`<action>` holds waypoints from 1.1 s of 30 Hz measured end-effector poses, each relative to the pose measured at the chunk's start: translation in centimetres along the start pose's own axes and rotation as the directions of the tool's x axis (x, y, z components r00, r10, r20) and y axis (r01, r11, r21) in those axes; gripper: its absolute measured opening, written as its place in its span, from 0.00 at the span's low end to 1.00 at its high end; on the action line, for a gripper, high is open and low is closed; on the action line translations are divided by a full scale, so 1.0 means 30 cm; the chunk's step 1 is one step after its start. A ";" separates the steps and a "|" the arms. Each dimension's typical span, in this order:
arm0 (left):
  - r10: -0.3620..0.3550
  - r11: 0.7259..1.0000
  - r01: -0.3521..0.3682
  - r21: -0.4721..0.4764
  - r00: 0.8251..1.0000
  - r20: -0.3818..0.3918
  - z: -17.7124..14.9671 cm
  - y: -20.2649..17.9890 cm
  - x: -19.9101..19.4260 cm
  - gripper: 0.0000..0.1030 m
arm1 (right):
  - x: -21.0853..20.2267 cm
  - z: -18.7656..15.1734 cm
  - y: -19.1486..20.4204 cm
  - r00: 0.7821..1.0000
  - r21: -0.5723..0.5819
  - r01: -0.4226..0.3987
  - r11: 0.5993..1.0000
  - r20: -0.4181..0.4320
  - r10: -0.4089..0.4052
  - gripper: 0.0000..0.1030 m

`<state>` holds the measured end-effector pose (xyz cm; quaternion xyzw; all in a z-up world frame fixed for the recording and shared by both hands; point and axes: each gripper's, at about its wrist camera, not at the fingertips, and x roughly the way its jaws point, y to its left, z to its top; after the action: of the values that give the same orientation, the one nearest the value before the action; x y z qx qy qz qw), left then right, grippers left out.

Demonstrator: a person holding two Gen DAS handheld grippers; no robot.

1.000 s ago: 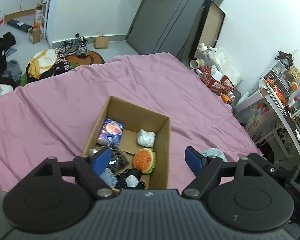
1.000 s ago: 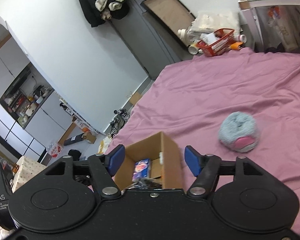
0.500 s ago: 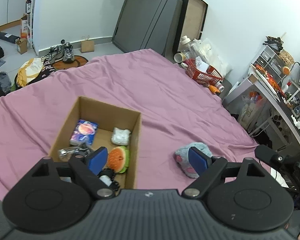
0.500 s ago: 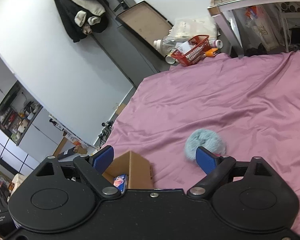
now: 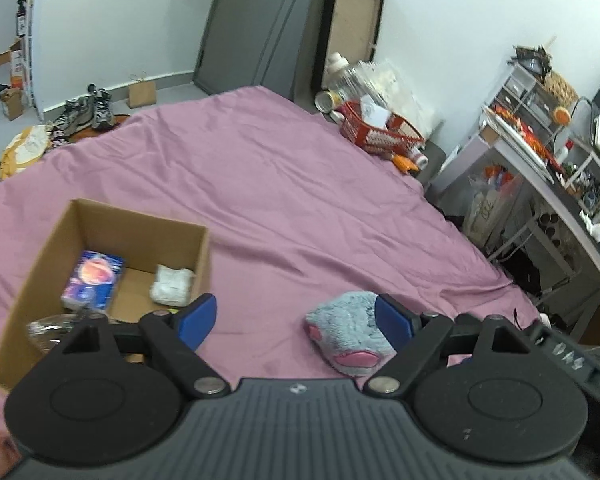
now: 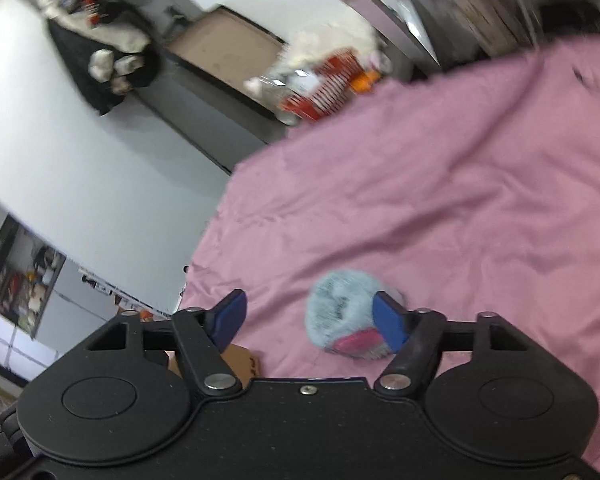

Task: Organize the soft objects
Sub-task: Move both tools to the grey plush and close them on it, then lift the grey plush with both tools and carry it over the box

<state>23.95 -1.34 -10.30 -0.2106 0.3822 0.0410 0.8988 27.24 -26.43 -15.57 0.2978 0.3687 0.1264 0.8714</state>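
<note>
A fluffy grey-blue soft toy (image 5: 346, 330) with pink patches lies on the purple bedsheet (image 5: 284, 184); the right wrist view shows the toy (image 6: 340, 312) too. My left gripper (image 5: 296, 320) is open above the sheet, the toy just inside its right finger. My right gripper (image 6: 312, 320) is open as well, and the toy sits against its right finger. An open cardboard box (image 5: 68, 244) stands at the left, holding a blue picture pack (image 5: 94, 278) and a white wad (image 5: 172, 286). A box corner (image 6: 240, 362) peeks out under the right gripper.
A red basket (image 5: 380, 134) and bottles sit at the bed's far right edge. A cluttered desk and shelves (image 5: 548, 152) line the right side. Shoes (image 5: 88, 110) and bags lie on the floor beyond the bed. A dark door (image 5: 256, 20) stands at the back.
Both grippers have swung to the right, away from the box and toward the soft toy. The box has slid left in the left wrist view. The right wrist view is now blurred.
</note>
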 end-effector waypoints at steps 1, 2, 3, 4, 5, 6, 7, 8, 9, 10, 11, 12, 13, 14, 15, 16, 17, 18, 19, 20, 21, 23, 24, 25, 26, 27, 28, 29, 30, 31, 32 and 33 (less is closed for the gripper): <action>-0.009 1.000 0.009 0.002 1.000 -0.008 -0.001 -0.010 0.023 0.81 | 0.018 0.000 -0.022 1.000 0.021 -0.003 1.000 -0.013 0.003 0.57; -0.023 1.000 0.023 0.005 1.000 -0.016 -0.001 -0.021 0.045 0.80 | 0.033 -0.001 -0.040 1.000 0.038 -0.006 0.999 -0.024 0.007 0.56; -0.035 0.999 0.035 0.010 0.999 -0.031 0.001 -0.035 0.075 0.78 | 0.047 0.001 -0.054 0.999 0.049 -0.006 0.999 -0.032 0.008 0.54; -0.036 0.999 0.037 0.015 0.998 -0.044 0.003 -0.048 0.101 0.77 | 0.059 0.004 -0.060 0.999 0.050 -0.007 0.999 -0.036 0.009 0.53; -0.037 0.999 0.038 0.020 0.998 -0.053 0.007 -0.057 0.121 0.76 | 0.071 0.007 -0.067 0.999 0.048 -0.011 0.999 -0.039 0.013 0.53; -0.042 0.999 0.044 0.026 0.997 -0.063 0.009 -0.069 0.148 0.75 | 0.082 0.010 -0.072 0.999 0.048 -0.016 0.999 -0.042 0.018 0.53; -0.047 0.998 0.049 0.032 0.996 -0.072 0.011 -0.080 0.172 0.75 | 0.096 0.014 -0.078 0.999 0.050 -0.020 0.999 -0.046 0.023 0.53; -0.050 0.998 0.053 0.036 0.996 -0.080 0.013 -0.090 0.195 0.74 | 0.112 0.016 -0.085 0.998 0.056 -0.019 0.998 -0.051 0.022 0.53; -0.051 0.998 0.054 0.036 0.995 -0.087 0.011 -0.096 0.215 0.72 | 0.126 0.018 -0.094 0.998 0.064 -0.016 0.998 -0.055 0.019 0.53; -0.050 0.998 0.053 0.035 0.994 -0.094 0.010 -0.103 0.236 0.71 | 0.141 0.019 -0.103 0.998 0.072 -0.012 0.997 -0.059 0.017 0.53; -0.048 0.998 0.052 0.033 0.994 -0.101 0.007 -0.110 0.257 0.70 | 0.157 0.018 -0.113 0.998 0.082 -0.009 0.997 -0.065 0.015 0.52; -0.048 0.998 0.051 0.028 0.993 -0.111 0.002 -0.113 0.280 0.68 | 0.172 0.022 -0.124 0.997 0.093 -0.008 0.996 -0.071 0.015 0.51; -0.049 0.998 0.052 0.022 0.991 -0.123 -0.005 -0.115 0.302 0.68 | 0.185 0.024 -0.135 0.997 0.107 -0.010 0.994 -0.077 0.018 0.49; -0.050 0.998 0.053 0.017 0.990 -0.133 -0.010 -0.117 0.320 0.66 | 0.201 0.024 -0.146 0.996 0.124 -0.011 0.992 -0.085 0.022 0.48; -0.049 0.999 0.051 0.009 0.988 -0.148 -0.015 -0.120 0.344 0.64 | 0.216 0.024 -0.155 0.995 0.140 -0.013 0.990 -0.096 0.026 0.46; -0.046 0.999 0.047 -0.002 0.985 -0.164 -0.023 -0.120 0.368 0.63 | 0.226 0.025 -0.163 0.994 0.147 -0.016 0.989 -0.103 0.032 0.46; -0.046 0.999 0.045 -0.011 0.983 -0.178 -0.030 -0.115 0.387 0.60 | 0.234 0.024 -0.169 0.994 0.154 -0.016 0.988 -0.107 0.033 0.45; -0.048 0.999 0.045 -0.021 0.980 -0.192 -0.037 -0.110 0.405 0.57 | 0.243 0.023 -0.175 0.993 0.158 -0.011 0.987 -0.113 0.029 0.45; -0.048 0.999 0.043 -0.031 0.978 -0.202 -0.043 -0.107 0.421 0.56 | 0.251 0.023 -0.181 0.993 0.160 -0.007 0.987 -0.119 0.027 0.44; -0.047 0.998 0.039 -0.042 0.976 -0.211 -0.047 -0.104 0.434 0.53 | 0.260 0.021 -0.187 0.992 0.163 0.000 0.987 -0.126 0.021 0.43; -0.049 0.998 0.037 -0.055 0.974 -0.221 -0.051 -0.101 0.448 0.48 | 0.269 0.020 -0.194 0.991 0.168 0.008 0.986 -0.136 0.016 0.39; -0.058 0.996 0.039 -0.084 0.968 -0.242 -0.061 -0.096 0.475 0.41 | 0.288 0.017 -0.209 0.988 0.180 0.017 0.983 -0.155 0.011 0.35; -0.053 0.995 0.032 -0.090 0.969 -0.242 -0.064 -0.094 0.481 0.41 | 0.293 0.014 -0.216 0.987 0.188 0.015 0.982 -0.158 0.016 0.33; -0.047 0.996 0.027 -0.090 0.970 -0.237 -0.066 -0.095 0.484 0.40 | 0.298 0.013 -0.219 0.987 0.190 0.010 0.982 -0.162 0.021 0.33; -0.045 0.996 0.025 -0.087 0.971 -0.234 -0.067 -0.096 0.485 0.39 | 0.300 0.013 -0.219 0.986 0.188 0.007 0.982 -0.163 0.024 0.33; -0.043 0.996 0.024 -0.085 0.972 -0.231 -0.068 -0.099 0.485 0.37 | 0.301 0.012 -0.216 0.986 0.181 0.007 0.983 -0.163 0.023 0.31; -0.040 0.996 0.021 -0.085 0.972 -0.230 -0.068 -0.102 0.484 0.35 | 0.301 0.012 -0.213 0.986 0.176 0.003 0.984 -0.163 0.026 0.28; -0.038 0.996 0.019 -0.085 0.973 -0.228 -0.067 -0.106 0.483 0.32 | 0.301 0.011 -0.211 0.986 0.174 -0.004 0.985 -0.161 0.032 0.27; -0.035 0.997 0.018 -0.079 0.974 -0.222 -0.067 -0.110 0.477 0.28 | 0.298 0.010 -0.208 0.987 0.169 -0.009 0.986 -0.158 0.036 0.25; -0.037 0.997 0.020 -0.076 0.975 -0.218 -0.066 -0.112 0.470 0.27 | 0.295 0.010 -0.204 0.987 0.160 -0.014 0.987 -0.154 0.039 0.22; -0.040 0.997 0.024 -0.077 0.976 -0.215 -0.066 -0.114 0.464 0.26 | 0.289 0.009 -0.200 0.988 0.149 -0.014 0.989 -0.148 0.037 0.22; -0.045 0.996 0.028 -0.080 0.976 -0.213 -0.066 -0.112 0.455 0.25 | 0.286 0.013 -0.195 0.989 0.140 -0.013 0.990 -0.144 0.033 0.20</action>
<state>33.03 -6.41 -19.99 -0.2549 0.4714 0.0161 0.8441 33.49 -27.44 -23.80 0.3518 0.4359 0.1321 0.8178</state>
